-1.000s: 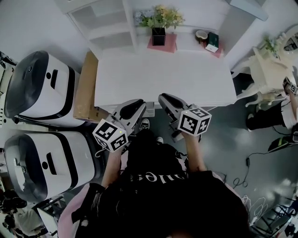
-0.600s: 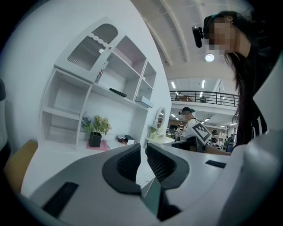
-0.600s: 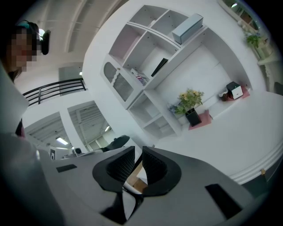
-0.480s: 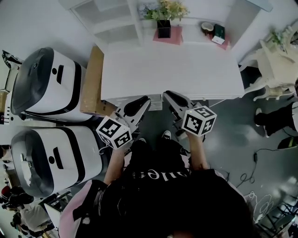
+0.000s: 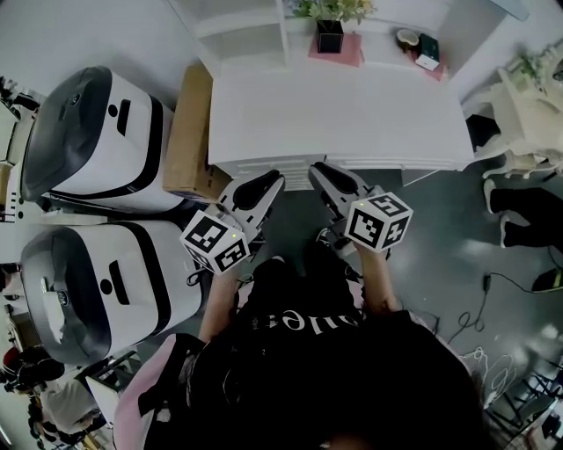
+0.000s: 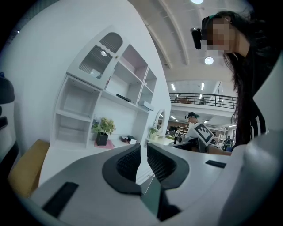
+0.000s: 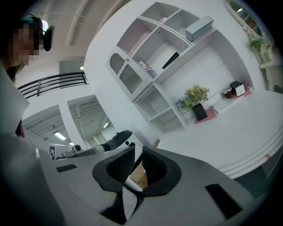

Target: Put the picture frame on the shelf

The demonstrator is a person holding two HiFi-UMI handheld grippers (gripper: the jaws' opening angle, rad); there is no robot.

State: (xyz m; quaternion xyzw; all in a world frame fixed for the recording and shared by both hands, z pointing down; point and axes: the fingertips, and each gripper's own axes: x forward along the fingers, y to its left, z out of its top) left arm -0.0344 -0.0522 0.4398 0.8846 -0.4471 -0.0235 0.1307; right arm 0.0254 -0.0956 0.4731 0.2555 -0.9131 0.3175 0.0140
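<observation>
Neither gripper holds anything. My left gripper and right gripper hang side by side at the near edge of the white table, both shut. In the left gripper view the pads of the left gripper almost meet; the right gripper looks the same. A small dark upright object with a white face, perhaps the picture frame, stands on a pink mat at the table's far right. The white shelf unit rises behind the table.
A potted plant stands on a pink mat at the table's back. Two white-and-black machines and a cardboard box stand to the left. White ornate furniture and another person's legs are to the right.
The table and shelf have slid up and to the right in the head view, and more of the left machines shows. Both grippers stay shut, side by side.
</observation>
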